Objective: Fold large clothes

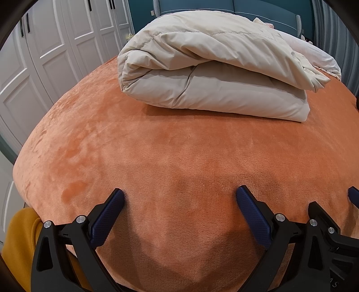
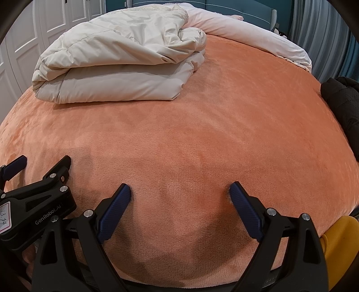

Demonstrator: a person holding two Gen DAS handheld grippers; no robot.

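Observation:
A folded beige quilted garment (image 1: 211, 74) lies at the far side of the orange fleece bed cover (image 1: 157, 157); it also shows in the right wrist view (image 2: 121, 65). My left gripper (image 1: 179, 195) is open and empty, low over the near edge of the bed. My right gripper (image 2: 179, 191) is open and empty, just to the right of the left one. The left gripper shows at the left in the right wrist view (image 2: 42, 164). A black garment (image 2: 343, 105) lies at the bed's right edge.
White wardrobe doors (image 1: 44, 56) stand on the left. A pale pink sheet (image 2: 258, 38) lies at the head of the bed before a teal headboard (image 2: 235, 9). Mustard-yellow cloth (image 1: 20, 242) hangs below the near edge, also in the right wrist view (image 2: 341, 242).

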